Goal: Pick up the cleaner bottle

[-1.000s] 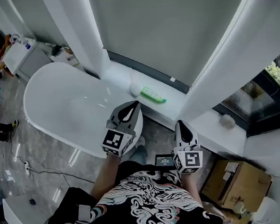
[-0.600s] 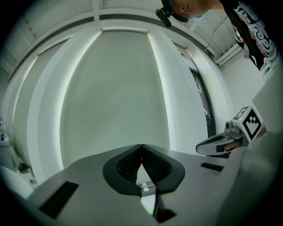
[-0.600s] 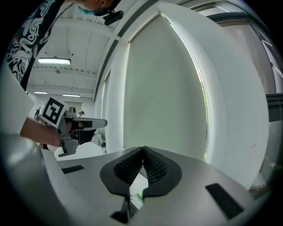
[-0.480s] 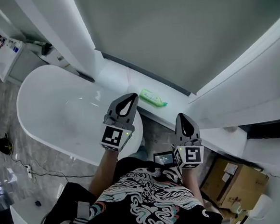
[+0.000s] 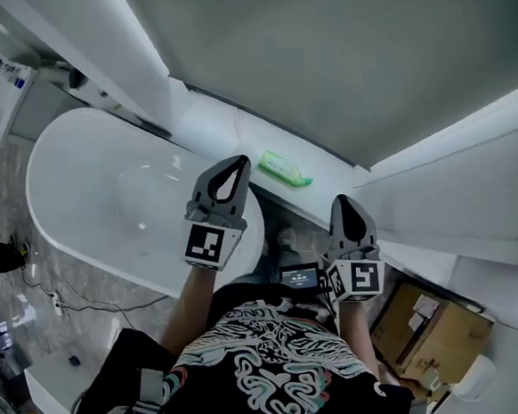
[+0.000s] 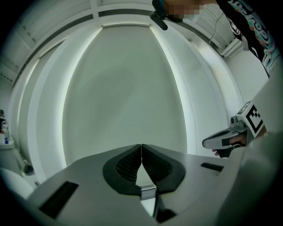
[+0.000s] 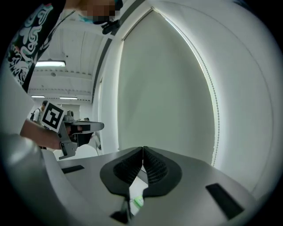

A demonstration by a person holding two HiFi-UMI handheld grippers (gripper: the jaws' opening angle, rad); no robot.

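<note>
On the ledge (image 5: 217, 133), head view: green cleaner bottle (image 5: 283, 168) lies flat, past the bathtub (image 5: 71, 199); left hand-held gripper (image 5: 238, 161) and right hand-held gripper (image 5: 343, 200) hang short of it (neither touching).
Left gripper view: jaws clenched, empty; only a pale blind (image 6: 124, 88) ahead.
Right gripper view: jaws clenched, empty; green sliver (image 7: 138, 202) beneath them.

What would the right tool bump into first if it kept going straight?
Probably the pale panel behind the ledge, though depth is unclear. The right tool points above the green bottle.
</note>
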